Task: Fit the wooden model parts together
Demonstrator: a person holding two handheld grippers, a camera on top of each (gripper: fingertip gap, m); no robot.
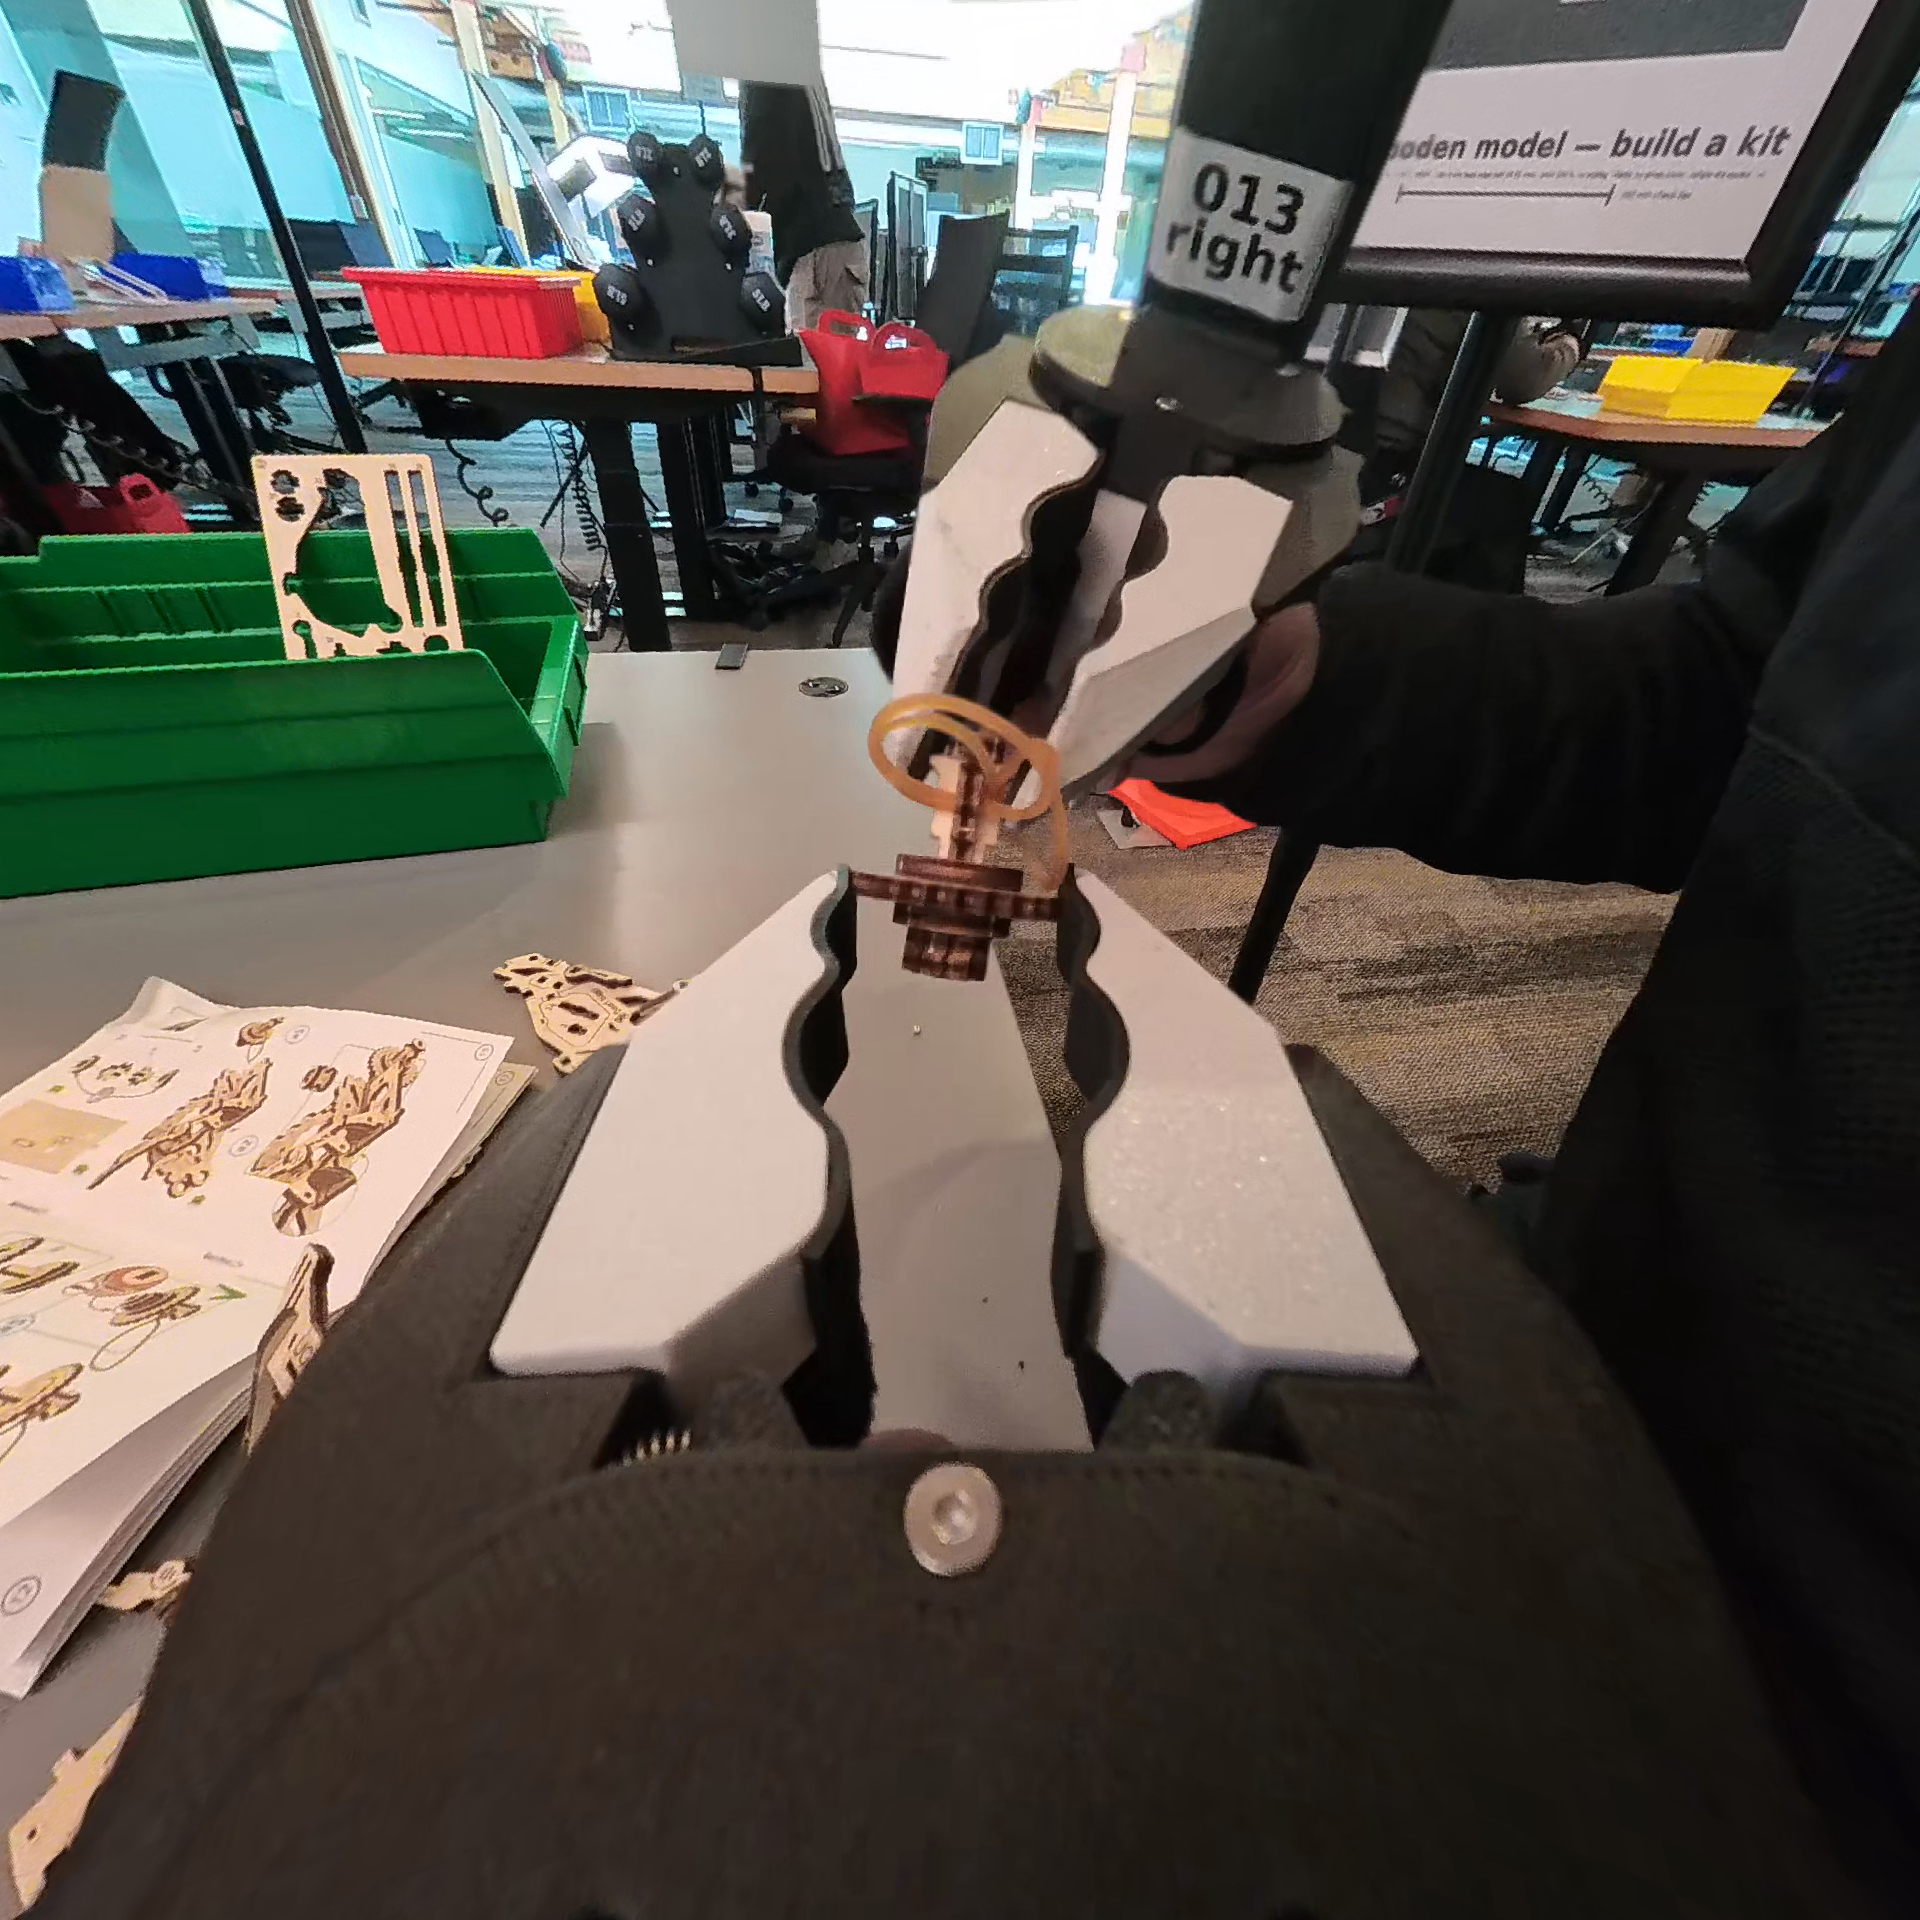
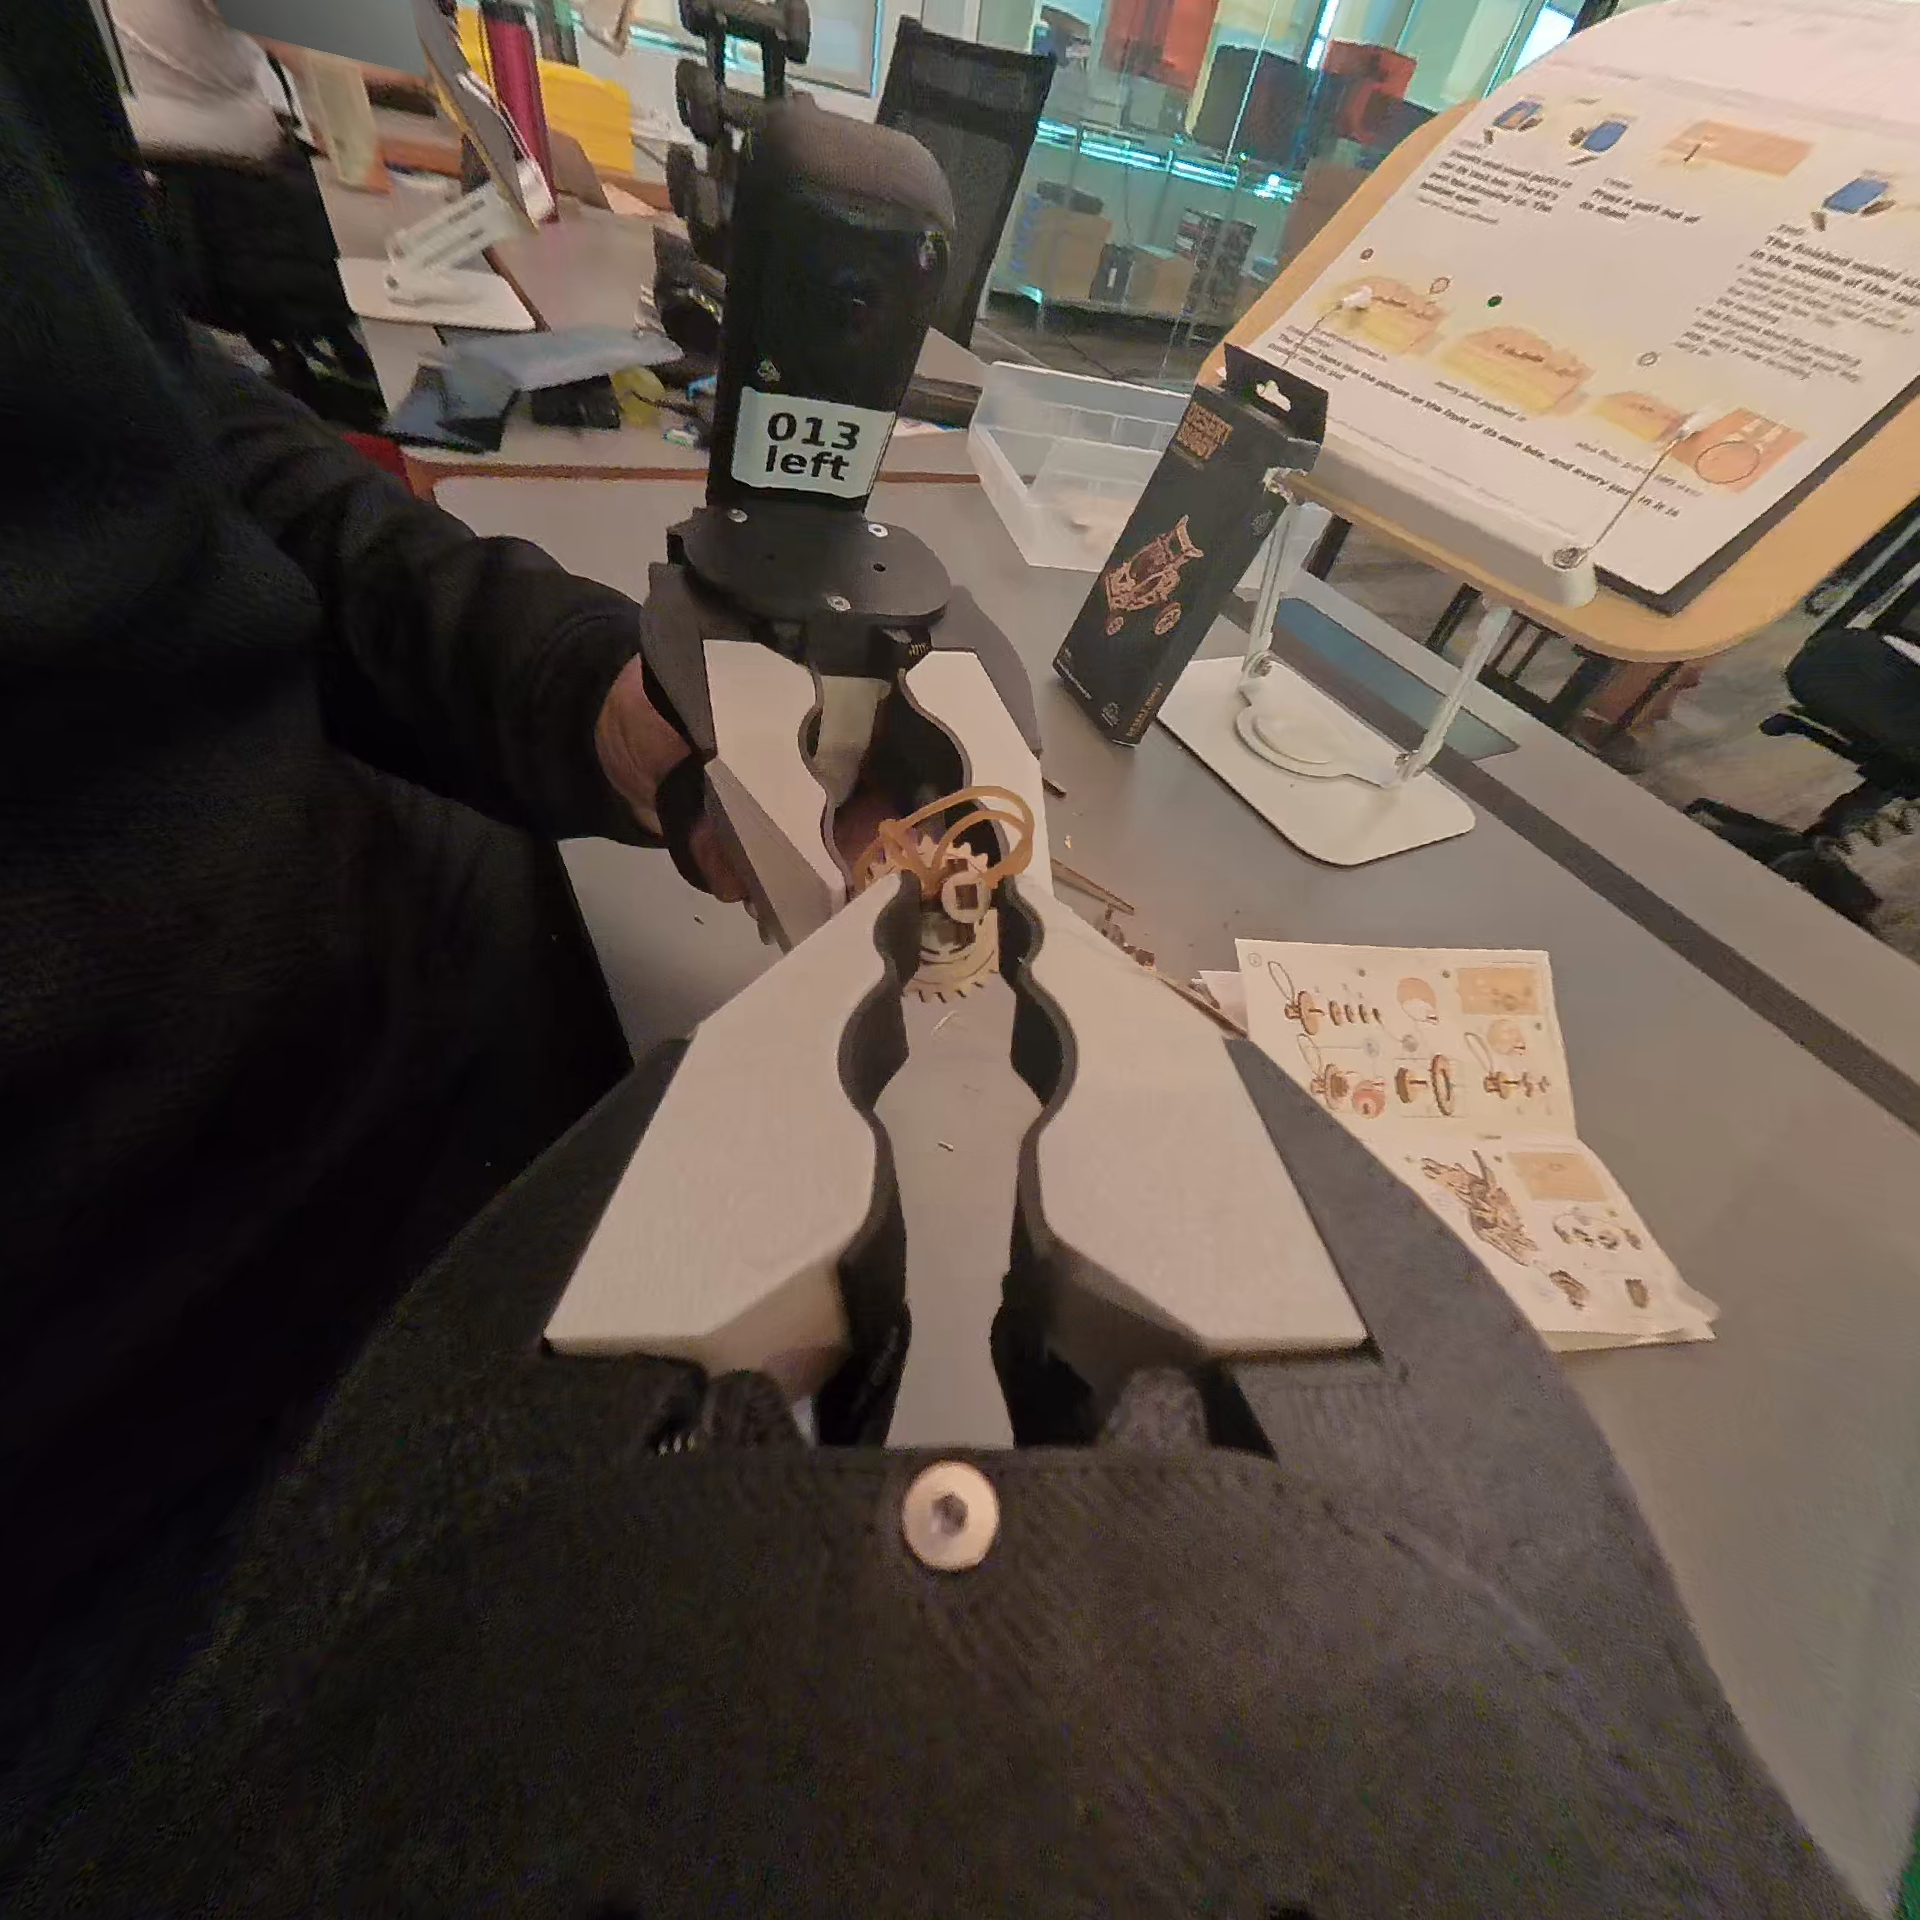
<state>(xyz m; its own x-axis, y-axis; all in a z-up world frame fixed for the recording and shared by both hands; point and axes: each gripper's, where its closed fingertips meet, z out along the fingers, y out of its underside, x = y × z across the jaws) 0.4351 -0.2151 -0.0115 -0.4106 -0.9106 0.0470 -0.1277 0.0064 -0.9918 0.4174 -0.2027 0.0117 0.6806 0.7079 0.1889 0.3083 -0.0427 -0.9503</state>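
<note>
A small wooden assembly, stacked gear discs (image 1: 956, 914) on a short axle with a tan rubber band (image 1: 935, 743) looped over its end, is held in the air above the grey table (image 1: 665, 831) between both grippers. My left gripper (image 1: 961, 899) is shut on the gear stack from the sides. My right gripper (image 1: 987, 753) comes down from above and is shut on the axle end. In the right wrist view my right gripper (image 2: 951, 914) grips the axle above a toothed gear (image 2: 945, 977), the rubber band (image 2: 977, 821) curls over it, and the left gripper (image 2: 935, 878) faces it.
A green bin (image 1: 291, 727) with a punched-out wooden sheet (image 1: 358, 556) stands back left. An instruction booklet (image 1: 208, 1195) and loose wooden parts (image 1: 571, 1003) lie on the left. A second leaflet (image 2: 1455, 1122), a black kit box (image 2: 1184, 561) and a board on a stand (image 2: 1610, 312) are at right. Less than 4 cm separates the two grippers' tips.
</note>
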